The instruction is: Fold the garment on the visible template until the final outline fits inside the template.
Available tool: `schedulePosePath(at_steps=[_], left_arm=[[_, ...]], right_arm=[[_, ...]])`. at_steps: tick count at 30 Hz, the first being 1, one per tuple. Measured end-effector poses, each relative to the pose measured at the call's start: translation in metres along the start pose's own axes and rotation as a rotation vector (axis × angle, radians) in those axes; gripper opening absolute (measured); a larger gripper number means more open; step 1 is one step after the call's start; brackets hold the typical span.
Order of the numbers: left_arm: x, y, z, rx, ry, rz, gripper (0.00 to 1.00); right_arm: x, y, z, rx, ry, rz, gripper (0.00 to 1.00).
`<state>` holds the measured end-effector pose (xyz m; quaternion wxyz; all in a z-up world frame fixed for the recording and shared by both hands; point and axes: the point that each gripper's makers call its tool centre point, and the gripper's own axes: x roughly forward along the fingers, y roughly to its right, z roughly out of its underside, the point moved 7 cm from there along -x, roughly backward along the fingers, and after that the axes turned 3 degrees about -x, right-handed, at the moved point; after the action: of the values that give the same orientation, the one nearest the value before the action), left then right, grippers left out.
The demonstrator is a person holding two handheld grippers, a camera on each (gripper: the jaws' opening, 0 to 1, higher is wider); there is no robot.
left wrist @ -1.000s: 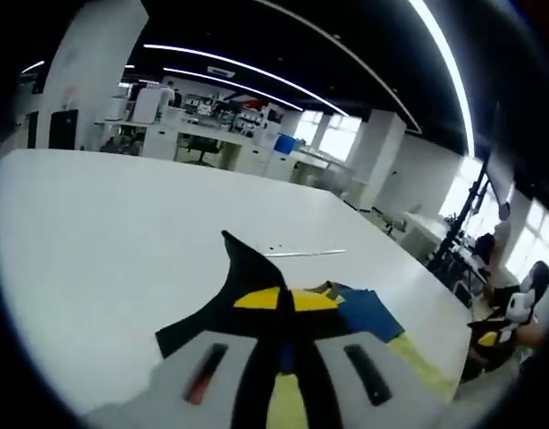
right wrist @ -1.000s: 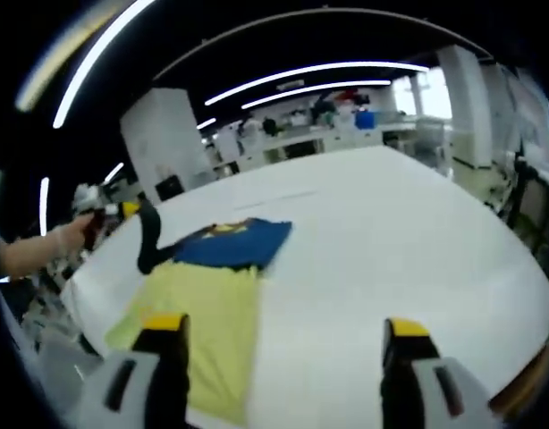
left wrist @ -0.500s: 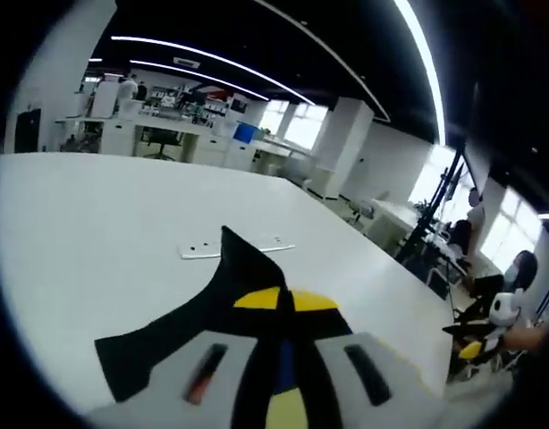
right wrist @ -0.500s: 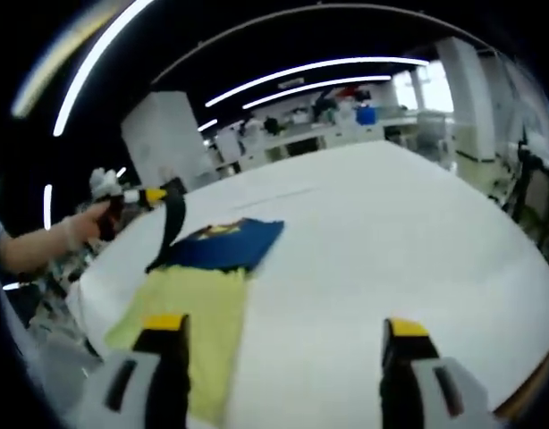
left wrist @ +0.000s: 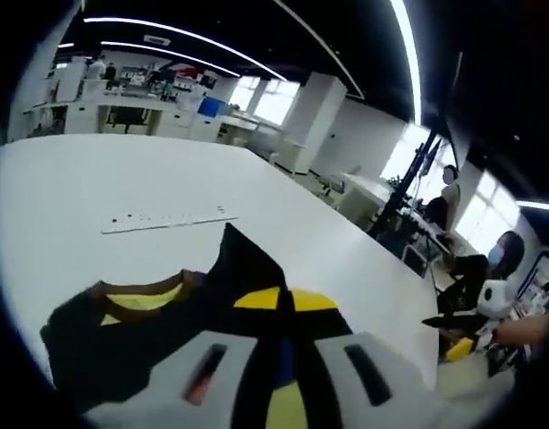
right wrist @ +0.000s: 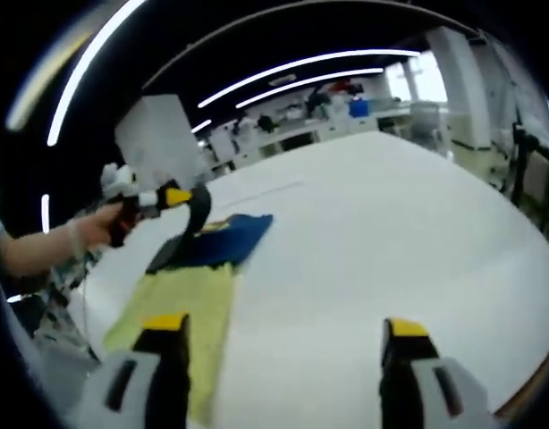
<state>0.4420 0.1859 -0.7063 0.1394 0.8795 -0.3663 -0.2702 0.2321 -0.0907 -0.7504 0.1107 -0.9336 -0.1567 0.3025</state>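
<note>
Between the left gripper's clenched fingers sits a fold of the garment, a dark cloth with a yellow patch and a brown neckline. From the left gripper view, the cloth rises to a point just past the yellow fingertips and hangs down to the left over the white desk. A pale strip with small dark marks lies flat on the desk beyond the cloth. People sit at the far right, near bright windows.

From the right gripper view, the right gripper's fingers stand wide apart, released, over bare desk. To their left a yellow-green sheet lies flat on the desk, and the blue part of the garment lies at its far end. A hand at the left edge holds the left gripper, which lifts a black flap of the garment up off the desk. Long ceiling lights curve overhead.
</note>
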Motion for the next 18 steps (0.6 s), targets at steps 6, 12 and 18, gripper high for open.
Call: schedulePosePath(at_steps=[6,12,18], left_arm=[[0.021,0.004,0.026,0.022,-0.086,0.010,0.00],[0.027,0.002,0.048,0.022,-0.151,0.011,0.00],[0.030,0.006,0.059,0.067,-0.199,0.040,0.00]], right_arm=[[-0.001,0.001,0.004,0.016,-0.005,0.001,0.89],[0.000,0.006,0.007,0.032,-0.009,0.005,0.89],[0.006,0.007,0.007,0.034,-0.011,-0.003,0.88]])
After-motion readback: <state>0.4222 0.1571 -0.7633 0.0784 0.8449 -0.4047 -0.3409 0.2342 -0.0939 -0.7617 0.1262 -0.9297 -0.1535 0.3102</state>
